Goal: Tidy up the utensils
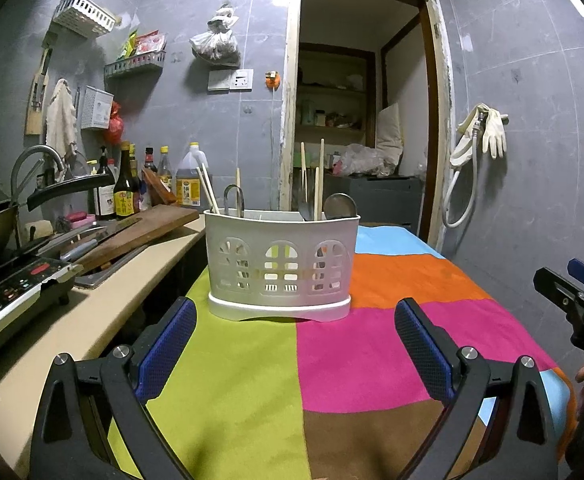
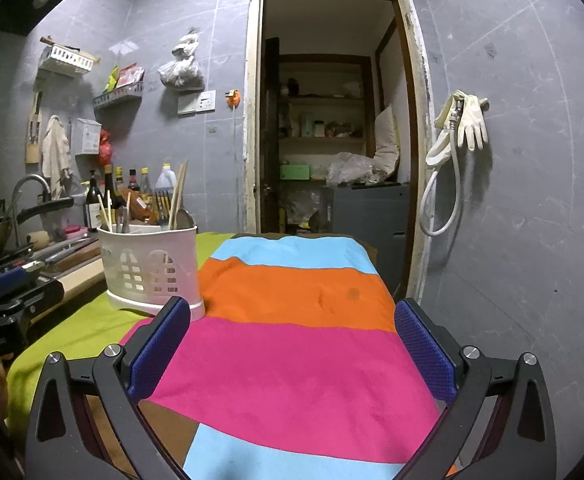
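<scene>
A white slotted utensil holder (image 1: pixel 282 266) stands on a cloth of coloured patches (image 1: pixel 355 352). Chopsticks (image 1: pixel 320 180), a spoon (image 1: pixel 339 205) and scissors (image 1: pixel 234 199) stick up out of it. My left gripper (image 1: pixel 295 320) is open just in front of the holder, nothing between its blue pads. In the right wrist view the holder (image 2: pixel 152 266) sits ahead to the left, a fork (image 2: pixel 163 204) showing among its utensils. My right gripper (image 2: pixel 292 320) is open over the pink and orange patches (image 2: pixel 292 360), holding nothing. Its body shows in the left wrist view at the far right (image 1: pixel 579 300).
A counter (image 1: pixel 104 316) runs along the left with a cutting board (image 1: pixel 140 232), knives (image 1: pixel 80 242), an induction cooker (image 1: pixel 12 292), a wok and sauce bottles (image 1: pixel 124 188). A doorway (image 1: pixel 355 120) opens behind the table. Gloves and a hose (image 1: pixel 479 136) hang on the right wall.
</scene>
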`<state>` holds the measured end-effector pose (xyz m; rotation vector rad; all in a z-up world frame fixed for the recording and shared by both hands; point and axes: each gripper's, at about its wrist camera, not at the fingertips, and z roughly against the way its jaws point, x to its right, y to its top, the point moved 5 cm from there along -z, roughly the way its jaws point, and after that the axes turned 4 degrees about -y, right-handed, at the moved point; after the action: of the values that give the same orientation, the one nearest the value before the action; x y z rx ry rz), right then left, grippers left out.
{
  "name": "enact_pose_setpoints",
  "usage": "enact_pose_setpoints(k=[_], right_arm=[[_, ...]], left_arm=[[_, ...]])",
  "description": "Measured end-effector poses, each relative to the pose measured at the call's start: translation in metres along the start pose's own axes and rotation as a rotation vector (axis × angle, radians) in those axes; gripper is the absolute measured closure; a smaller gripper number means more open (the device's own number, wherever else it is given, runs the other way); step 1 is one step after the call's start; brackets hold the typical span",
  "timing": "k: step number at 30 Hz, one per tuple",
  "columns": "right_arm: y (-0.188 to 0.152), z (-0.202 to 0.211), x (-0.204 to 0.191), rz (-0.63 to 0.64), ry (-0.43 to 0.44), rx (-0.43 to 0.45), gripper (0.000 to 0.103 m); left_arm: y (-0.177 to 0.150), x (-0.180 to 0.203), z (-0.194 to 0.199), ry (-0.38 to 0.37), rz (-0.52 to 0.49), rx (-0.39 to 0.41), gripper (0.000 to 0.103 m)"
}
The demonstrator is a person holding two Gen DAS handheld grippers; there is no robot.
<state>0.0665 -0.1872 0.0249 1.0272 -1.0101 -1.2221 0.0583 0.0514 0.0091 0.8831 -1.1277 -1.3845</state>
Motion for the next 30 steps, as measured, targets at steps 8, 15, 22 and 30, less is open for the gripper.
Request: enact_pose_setpoints(k=[8,15,22,30], right_arm=[[0.0005,-0.0004,-0.0006,0.0,-0.006,0.002,0.0],[-0.0008,-0.0006,0.0007,-0.001,-0.007,0.001,0.0],[-0.0005,-0.0013,0.0011,0.007,-0.012,0.0,0.0],[-0.0008,-0.0011,0.0012,0.005,-0.013,-0.002,0.0]], left_arm=[[-0.0004,-0.001,0.0014,0.008,0.005,0.006,0.006],[-0.0014,-0.0025,0.0012,0.009,0.012,-0.002,0.006],[-0.0025,-0.0029,-0.0005,0.007,0.016,-0.007,0.006],[-0.0031,-0.0026,-0.0009,0.007,0.016,-0.011,0.006]])
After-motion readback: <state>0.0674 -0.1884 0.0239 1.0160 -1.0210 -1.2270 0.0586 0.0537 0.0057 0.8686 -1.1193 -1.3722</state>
